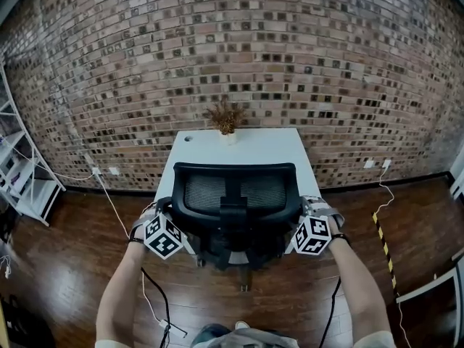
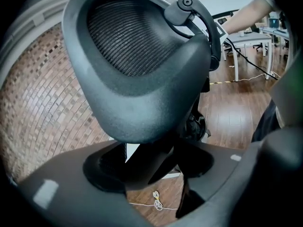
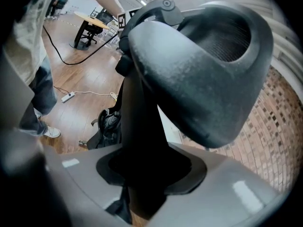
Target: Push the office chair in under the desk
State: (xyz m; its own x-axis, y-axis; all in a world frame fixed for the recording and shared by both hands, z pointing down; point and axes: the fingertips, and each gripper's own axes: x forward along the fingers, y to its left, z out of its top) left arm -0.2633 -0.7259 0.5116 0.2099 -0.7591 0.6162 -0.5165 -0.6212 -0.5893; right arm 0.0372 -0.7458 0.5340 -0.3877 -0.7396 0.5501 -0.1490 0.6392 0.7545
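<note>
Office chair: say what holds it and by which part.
Both hold the office chair by its backrest: left gripper shut on the left edge, right gripper on the right edge.
</note>
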